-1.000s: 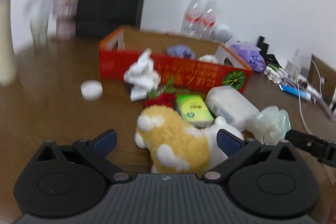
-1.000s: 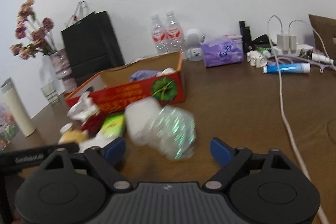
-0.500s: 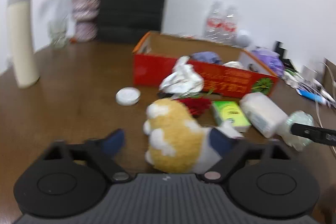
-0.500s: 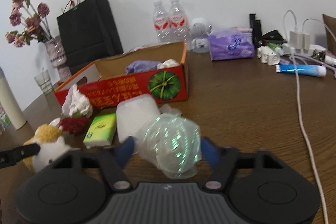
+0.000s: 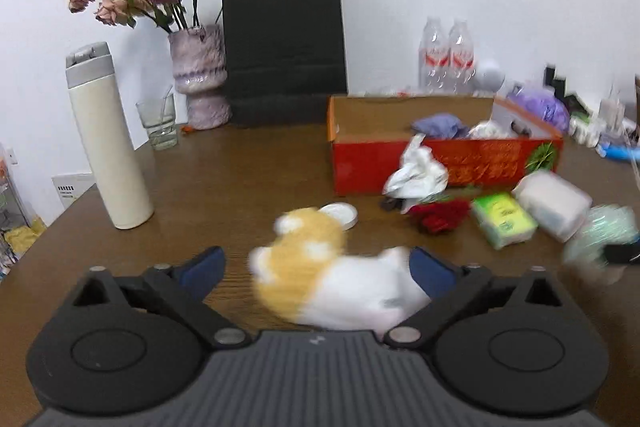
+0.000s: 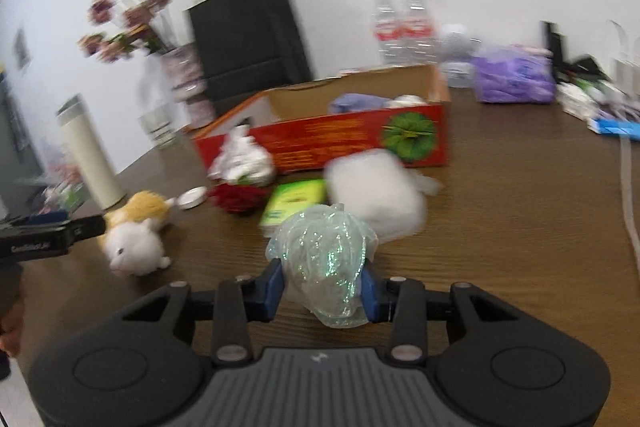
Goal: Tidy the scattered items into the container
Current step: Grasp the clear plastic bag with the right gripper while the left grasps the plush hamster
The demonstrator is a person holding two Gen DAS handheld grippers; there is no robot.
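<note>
Red cardboard box [image 5: 444,163] at mid-tabletop [image 5: 224,179], open-topped, long side facing the cameras; a purple cloth bundle [image 5: 440,125] and something white [image 5: 490,129] inside. Gold lettering along the front, too blurred to read; a green pumpkin picture [image 6: 408,133] at its right end.

Just in front of it: crumpled white paper [image 5: 416,173], red flower [image 5: 438,215], green tissue pack [image 5: 504,221], white wrapped pack [image 5: 554,199], small white lid [image 5: 342,215].

Plush toy [image 5: 332,279], orange and white, lying on the tabletop between the left tongs [image 5: 316,267], spread wide, right pad touching it; white face turned to the near edge in the right view.

Right tongs [image 6: 322,287] pinching a crumpled iridescent bag [image 6: 326,259].

Further back: cream flask [image 5: 106,139], glass [image 5: 158,125], flower vase [image 5: 198,75], black paper bag [image 5: 284,43], two water bottles [image 5: 446,55].
</note>
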